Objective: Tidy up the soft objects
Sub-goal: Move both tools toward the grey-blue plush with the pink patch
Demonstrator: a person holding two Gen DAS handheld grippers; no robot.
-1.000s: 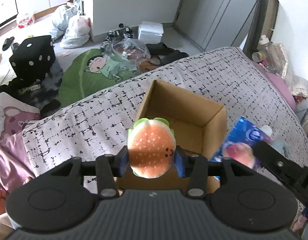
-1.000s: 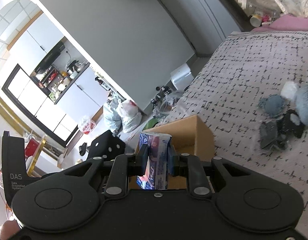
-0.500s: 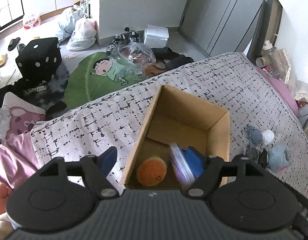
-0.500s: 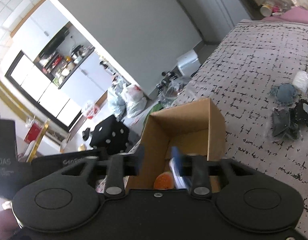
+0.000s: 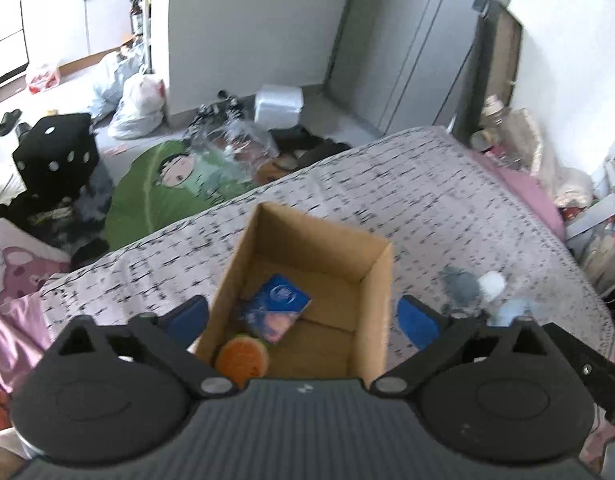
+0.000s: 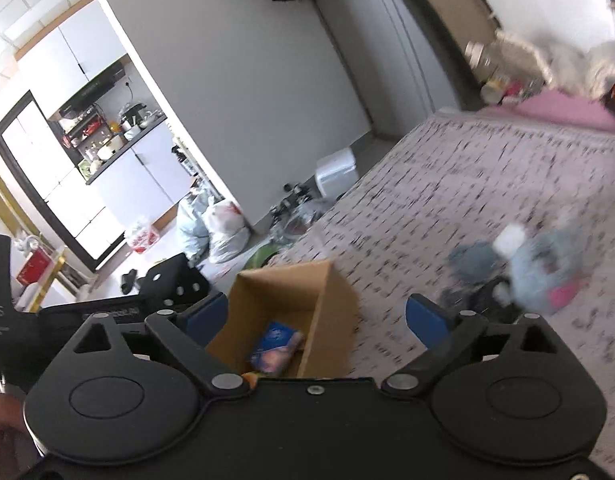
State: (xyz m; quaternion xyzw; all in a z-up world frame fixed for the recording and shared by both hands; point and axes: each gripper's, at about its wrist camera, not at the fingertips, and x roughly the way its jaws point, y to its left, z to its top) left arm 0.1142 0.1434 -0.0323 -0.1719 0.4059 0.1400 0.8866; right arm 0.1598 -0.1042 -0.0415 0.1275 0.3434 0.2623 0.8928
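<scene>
Left gripper [image 5: 303, 316] spread wide, holding nothing, above the cardboard box [image 5: 371, 312] on the bed [image 5: 447, 200]. Right gripper [image 6: 317, 318] also spread wide, nothing in it. Burger plush [image 5: 241, 358] and blue tissue pack [image 5: 277, 308] lie touching inside the box. Blurred pile of soft toys [image 6: 519, 272] sits on the bed right of the box.

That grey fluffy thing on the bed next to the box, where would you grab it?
Probably the rounded body of the grey plush, from above, fingers straddling its narrower width. It lies low on the bedspread, right of the cardboard box, with a white ball close beside it. The open right gripper is nearer.
</scene>
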